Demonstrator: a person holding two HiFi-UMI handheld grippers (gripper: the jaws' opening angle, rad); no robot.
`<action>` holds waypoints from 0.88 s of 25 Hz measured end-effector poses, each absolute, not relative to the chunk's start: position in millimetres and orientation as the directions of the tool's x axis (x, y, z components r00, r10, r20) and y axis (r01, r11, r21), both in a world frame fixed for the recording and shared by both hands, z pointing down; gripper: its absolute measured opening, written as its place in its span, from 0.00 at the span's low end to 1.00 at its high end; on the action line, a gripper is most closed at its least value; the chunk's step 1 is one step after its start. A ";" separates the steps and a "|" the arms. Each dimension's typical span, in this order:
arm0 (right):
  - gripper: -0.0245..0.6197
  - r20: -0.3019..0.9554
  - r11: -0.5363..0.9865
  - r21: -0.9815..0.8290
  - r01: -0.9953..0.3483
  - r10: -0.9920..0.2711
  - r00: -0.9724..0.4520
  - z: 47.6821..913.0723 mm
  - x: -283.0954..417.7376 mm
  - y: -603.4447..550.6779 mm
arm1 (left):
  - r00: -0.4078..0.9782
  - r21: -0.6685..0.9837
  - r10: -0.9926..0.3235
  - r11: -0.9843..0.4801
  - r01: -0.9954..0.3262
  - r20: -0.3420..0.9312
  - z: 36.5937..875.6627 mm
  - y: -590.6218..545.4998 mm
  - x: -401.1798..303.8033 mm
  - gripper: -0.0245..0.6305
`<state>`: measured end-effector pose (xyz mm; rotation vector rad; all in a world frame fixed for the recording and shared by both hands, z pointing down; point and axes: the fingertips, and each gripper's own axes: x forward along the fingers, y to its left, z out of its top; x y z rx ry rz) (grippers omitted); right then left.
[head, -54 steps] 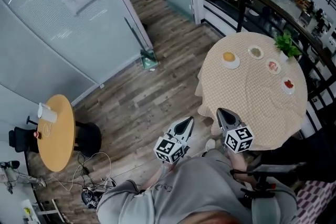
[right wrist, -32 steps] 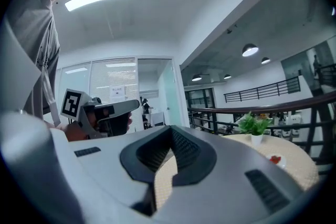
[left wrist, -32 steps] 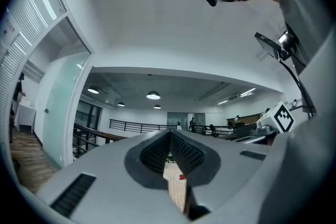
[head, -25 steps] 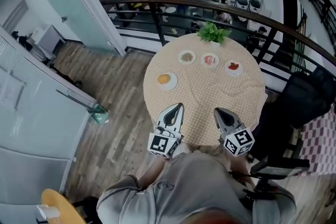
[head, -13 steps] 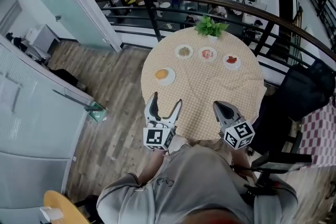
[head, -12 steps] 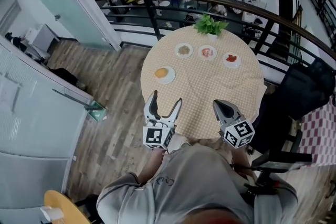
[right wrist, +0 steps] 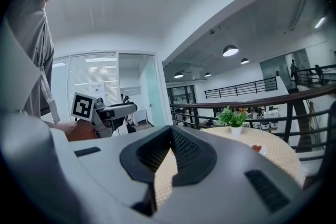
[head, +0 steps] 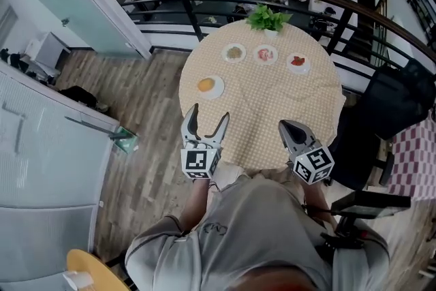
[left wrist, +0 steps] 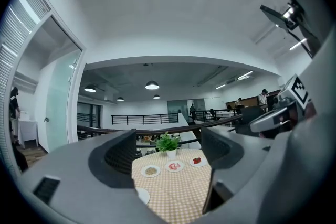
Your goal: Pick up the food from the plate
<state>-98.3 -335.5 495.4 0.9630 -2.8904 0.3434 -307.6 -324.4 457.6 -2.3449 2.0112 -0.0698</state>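
1. The left gripper (head: 208,114) hangs over the near edge of the table (head: 272,120) and points across it. Its jaws have just been opening and stand wide apart, with nothing between them.
2. The right gripper (head: 285,127) hovers at the same edge, further right, with its jaws together and empty.
3. The food is well apart from both grippers. The orange food (head: 207,84) sits on a plate (head: 219,90) at the table's left, nearest the left gripper. Further back is a row of pale food (head: 234,52), pink food (head: 265,54) and red food (head: 298,62), just before the plant (head: 267,17).
4. Wrong pick: the task names one plate, but four are laid out. The orange food looks the likeliest target because the open left gripper points that way, though that is only a guess.
5. Pushing: if the wide jaws come in low and nearly level, a tip may catch the rim and shove the plate over the cloth (head: 310,102), towards the left edge.
6. Crushing or slipping: the portion looks small and soft, so a hard close may squash it and a shallow close may let it slide out.
7. No brace: the right gripper is far from the plate, so nothing would steady it.
8. A reach to the back row risks knocking the plant.
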 end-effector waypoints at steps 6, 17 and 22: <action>0.05 0.159 0.744 -0.189 -0.641 -0.621 -0.767 499.6 -82.8 -338.0 | 0.151 -0.085 -0.981 -0.162 -0.983 0.124 488.5 -350.5 -330.0 0.64; 0.05 0.189 0.709 -0.175 -0.684 -0.657 -0.730 502.1 -74.3 -344.6 | 0.177 -0.223 -0.925 -0.261 -0.939 0.335 549.7 -413.0 -364.3 0.64; 0.05 0.210 0.689 -0.163 -0.706 -0.675 -0.707 504.9 -72.9 -346.9 | 0.172 -0.273 -0.878 -0.317 -0.908 0.447 589.2 -437.8 -381.2 0.64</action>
